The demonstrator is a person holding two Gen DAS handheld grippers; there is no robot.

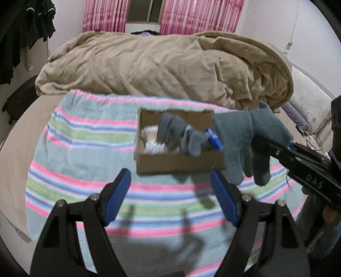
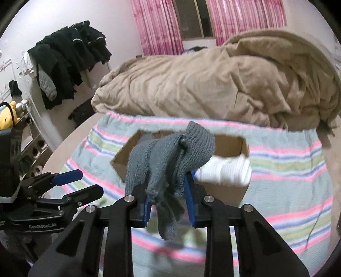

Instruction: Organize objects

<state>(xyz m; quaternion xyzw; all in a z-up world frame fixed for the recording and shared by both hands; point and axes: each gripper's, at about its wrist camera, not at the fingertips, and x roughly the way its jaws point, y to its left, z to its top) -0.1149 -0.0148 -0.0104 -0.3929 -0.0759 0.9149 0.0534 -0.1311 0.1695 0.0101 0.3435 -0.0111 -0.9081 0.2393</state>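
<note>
Jaws first: my right gripper [image 2: 168, 204] is clamped on a grey knit glove [image 2: 170, 157], while my left gripper [image 1: 170, 198] stands wide apart with nothing between its blue pads, hovering over the striped towel [image 1: 81, 187]. From the right wrist view the glove bunches over the fingertips and its fingers droop below them; from the left wrist view it hangs in the air just beside the near right corner of the cardboard box [image 1: 170, 164]. It looks light, soft and limp, so I judge it will sag and swing, not hold a shape, and the bunched middle is the safest hold; a pinch on one knit finger could slip. Inside the box lie a second grey glove [image 1: 181, 134], something blue and white ribbed items I cannot identify. Beyond it, a tan blanket [image 1: 162, 66] is heaped before pink curtains [image 1: 191, 17].
</note>
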